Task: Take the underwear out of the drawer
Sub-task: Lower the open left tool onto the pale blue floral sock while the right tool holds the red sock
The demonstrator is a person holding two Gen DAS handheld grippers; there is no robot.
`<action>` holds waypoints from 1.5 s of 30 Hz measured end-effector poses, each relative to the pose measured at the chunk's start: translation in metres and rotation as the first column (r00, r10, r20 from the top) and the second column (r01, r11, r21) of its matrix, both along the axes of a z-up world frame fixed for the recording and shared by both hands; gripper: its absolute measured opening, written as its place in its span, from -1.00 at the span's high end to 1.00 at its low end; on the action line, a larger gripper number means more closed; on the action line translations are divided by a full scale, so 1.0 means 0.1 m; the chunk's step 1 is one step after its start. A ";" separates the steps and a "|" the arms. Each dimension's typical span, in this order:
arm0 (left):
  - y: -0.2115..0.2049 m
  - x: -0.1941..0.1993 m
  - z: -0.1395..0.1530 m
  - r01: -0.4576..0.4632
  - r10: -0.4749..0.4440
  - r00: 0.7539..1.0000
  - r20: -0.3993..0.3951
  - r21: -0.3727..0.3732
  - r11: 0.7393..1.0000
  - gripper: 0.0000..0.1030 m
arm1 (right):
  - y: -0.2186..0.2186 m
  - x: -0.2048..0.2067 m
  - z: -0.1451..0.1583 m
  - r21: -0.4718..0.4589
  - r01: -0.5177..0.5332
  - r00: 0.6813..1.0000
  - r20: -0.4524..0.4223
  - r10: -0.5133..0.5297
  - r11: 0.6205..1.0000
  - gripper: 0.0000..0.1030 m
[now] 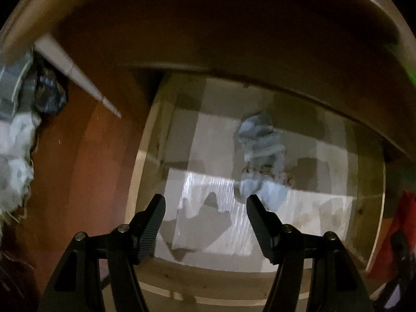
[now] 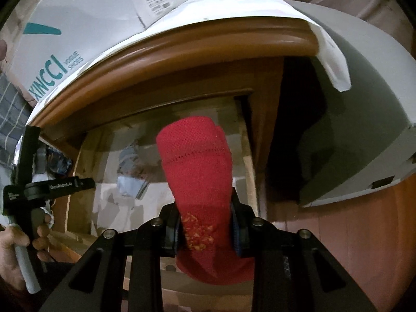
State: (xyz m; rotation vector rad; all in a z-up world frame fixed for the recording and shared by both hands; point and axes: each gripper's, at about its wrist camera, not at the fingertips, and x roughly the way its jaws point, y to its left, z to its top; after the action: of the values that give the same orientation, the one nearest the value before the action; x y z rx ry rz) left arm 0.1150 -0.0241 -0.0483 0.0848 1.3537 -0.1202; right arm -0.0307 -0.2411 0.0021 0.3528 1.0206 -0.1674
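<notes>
The left tool (image 1: 205, 202) hangs released over the open wooden drawer (image 1: 369, 182), above its pale paper lining, beside a crumpled light-blue and grey cloth bundle (image 1: 262, 153). The right tool (image 2: 205, 223) is clenched on the folded red knit underwear (image 2: 197, 161), held above the drawer.

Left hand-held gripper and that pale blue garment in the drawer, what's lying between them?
Only bare drawer liner. In the left wrist view, the open left hand-held gripper hangs over it, with the pale blue garment just beyond its right finger.
</notes>
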 end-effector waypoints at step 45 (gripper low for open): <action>-0.06 -0.14 -0.52 -0.536 0.481 0.837 -0.260 -0.214 0.817 -0.29 | -0.25 -0.14 0.23 0.017 0.088 0.994 0.067 -0.089 0.996 0.48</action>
State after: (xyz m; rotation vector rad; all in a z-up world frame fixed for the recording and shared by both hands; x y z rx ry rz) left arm 0.1011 -0.0302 -0.1000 -0.5472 1.4979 0.1427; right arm -0.0447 -0.2659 0.0251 0.4138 0.9403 -0.2271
